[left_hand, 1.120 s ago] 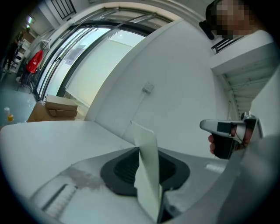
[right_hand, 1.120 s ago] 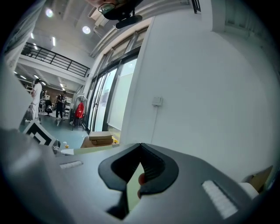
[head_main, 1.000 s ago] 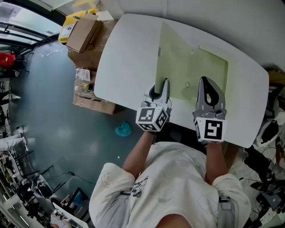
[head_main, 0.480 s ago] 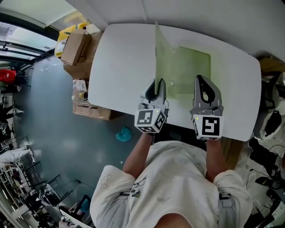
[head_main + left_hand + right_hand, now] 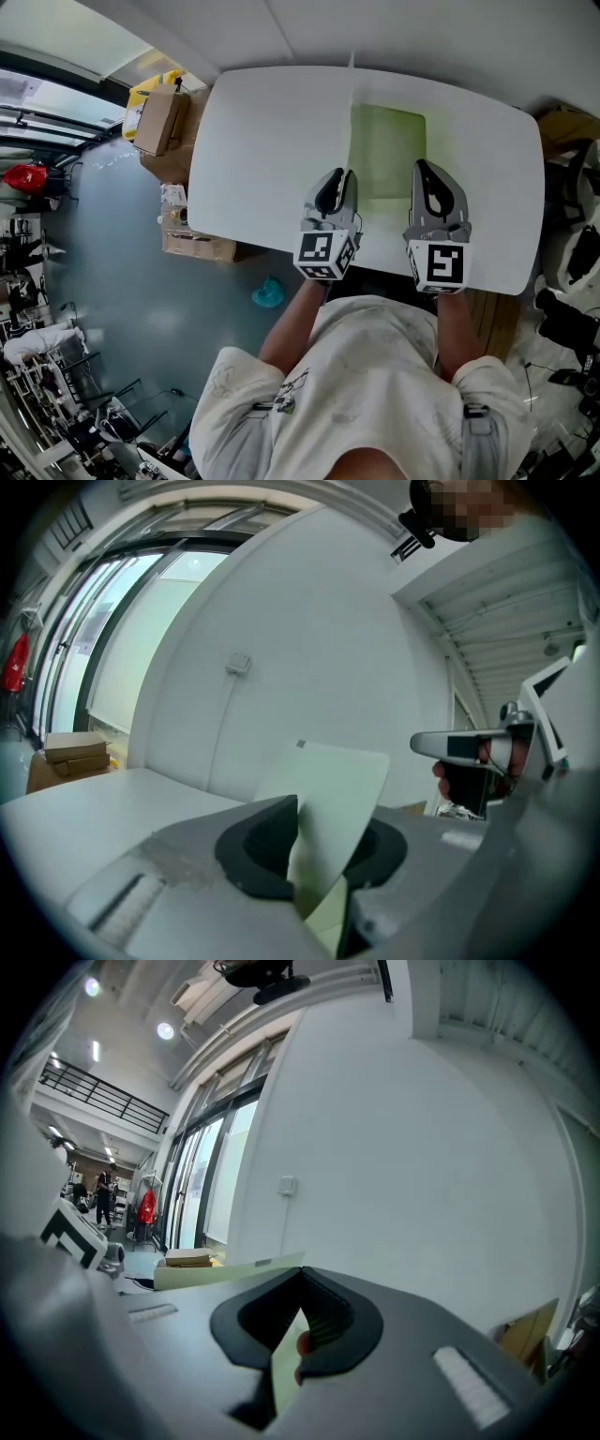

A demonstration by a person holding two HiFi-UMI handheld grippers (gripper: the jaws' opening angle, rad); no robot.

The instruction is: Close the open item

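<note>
While the left gripper (image 5: pixel 337 180) stays pinched on the front cover (image 5: pixel 333 799), that flap has swung from lying flat on the left to about upright over the pale green thin plastic folder (image 5: pixel 386 150) on the white rounded table (image 5: pixel 262 141). The right gripper (image 5: pixel 433 183) is clamped on the folder's near edge, anchoring it. Looks roughly half closed; the cover needs laying down rightward.

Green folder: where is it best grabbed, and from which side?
Pinch the near edge of the green folder, coming level from the person's side: it is thin, flat sheet, so only an edge fits. The left gripper and right gripper both clamp there.
</note>
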